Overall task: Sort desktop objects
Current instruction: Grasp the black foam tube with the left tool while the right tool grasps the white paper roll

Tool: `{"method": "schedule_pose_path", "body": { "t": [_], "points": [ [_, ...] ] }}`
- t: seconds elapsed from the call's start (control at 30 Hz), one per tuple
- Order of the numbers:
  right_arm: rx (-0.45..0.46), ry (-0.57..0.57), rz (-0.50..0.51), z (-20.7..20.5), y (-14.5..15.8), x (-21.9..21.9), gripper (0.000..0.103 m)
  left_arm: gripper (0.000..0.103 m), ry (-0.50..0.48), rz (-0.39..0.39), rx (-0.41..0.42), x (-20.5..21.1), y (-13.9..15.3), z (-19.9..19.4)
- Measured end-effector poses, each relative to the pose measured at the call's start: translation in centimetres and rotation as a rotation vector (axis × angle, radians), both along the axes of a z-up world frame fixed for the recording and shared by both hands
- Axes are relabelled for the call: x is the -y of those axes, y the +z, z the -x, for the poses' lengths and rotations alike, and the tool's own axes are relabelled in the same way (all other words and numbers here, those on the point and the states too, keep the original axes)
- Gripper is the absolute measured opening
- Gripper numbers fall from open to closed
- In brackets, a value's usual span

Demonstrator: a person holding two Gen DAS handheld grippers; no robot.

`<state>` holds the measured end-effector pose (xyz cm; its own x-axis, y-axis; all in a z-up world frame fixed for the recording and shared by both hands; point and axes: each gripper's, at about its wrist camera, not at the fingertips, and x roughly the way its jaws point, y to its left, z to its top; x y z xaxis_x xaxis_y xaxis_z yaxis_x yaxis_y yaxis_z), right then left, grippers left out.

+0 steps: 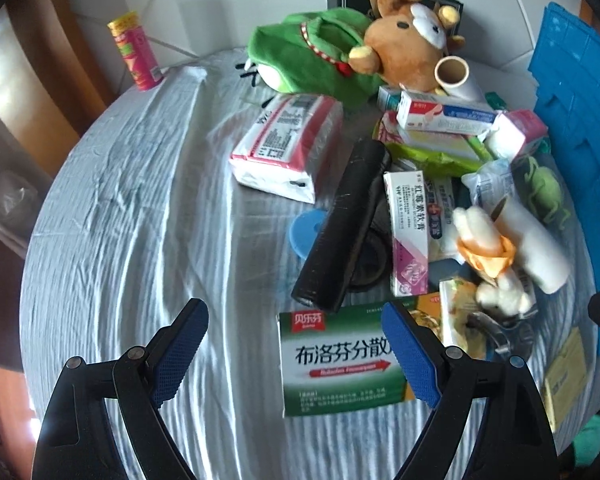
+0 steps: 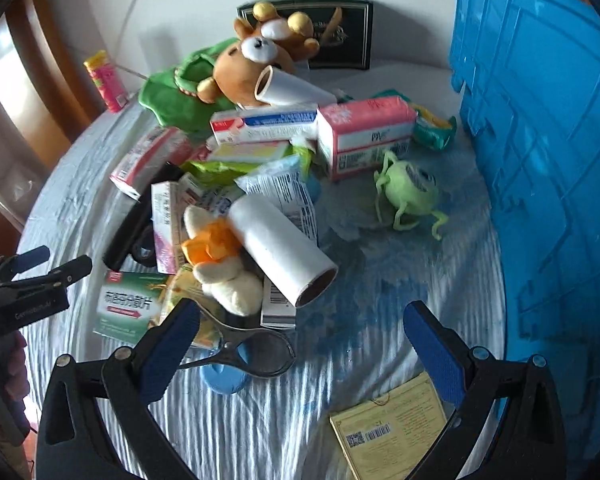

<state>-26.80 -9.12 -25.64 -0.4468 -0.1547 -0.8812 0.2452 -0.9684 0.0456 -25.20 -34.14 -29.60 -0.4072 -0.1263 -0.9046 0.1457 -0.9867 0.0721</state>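
Clutter (image 2: 236,184) is heaped loosely; your 2 grippers, left (image 1: 296,344) and right (image 2: 300,336), gape empty, and nudging that white roll (image 2: 284,252) probably sends it rolling.

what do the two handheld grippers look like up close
Both the left gripper and the right gripper have glossy black plastic linkage arms joined by round silver rivets. Each finger carries a blue pad with a fine dimpled grip texture. No cables or sleeves show.

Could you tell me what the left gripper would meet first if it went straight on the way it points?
Probably the green-and-white medicine box, lying just ahead of the open left gripper; beyond it is the black roll, though depth is unclear.
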Motion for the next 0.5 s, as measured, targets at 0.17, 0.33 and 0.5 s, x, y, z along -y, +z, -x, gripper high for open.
{"method": "schedule_pose_path", "body": {
  "t": [0.17, 0.33, 0.5],
  "points": [
    [0.03, 0.026, -0.023, 2.2, -2.0, 0.7, 0.103, 0.089, 0.015, 0.014, 0.029, -0.2, -2.0, 2.9],
    [0.051, 0.071, -0.058, 3.7, -3.5, 1.4, 0.103, 0.089, 0.018, 0.019, 0.058, -0.6, -3.9, 5.4],
    [0.072, 0.115, -0.093, 5.3, -4.9, 2.2, 0.098, 0.089, 0.03, -0.002, 0.069, -1.0, -5.1, 6.6]
  ]
}}
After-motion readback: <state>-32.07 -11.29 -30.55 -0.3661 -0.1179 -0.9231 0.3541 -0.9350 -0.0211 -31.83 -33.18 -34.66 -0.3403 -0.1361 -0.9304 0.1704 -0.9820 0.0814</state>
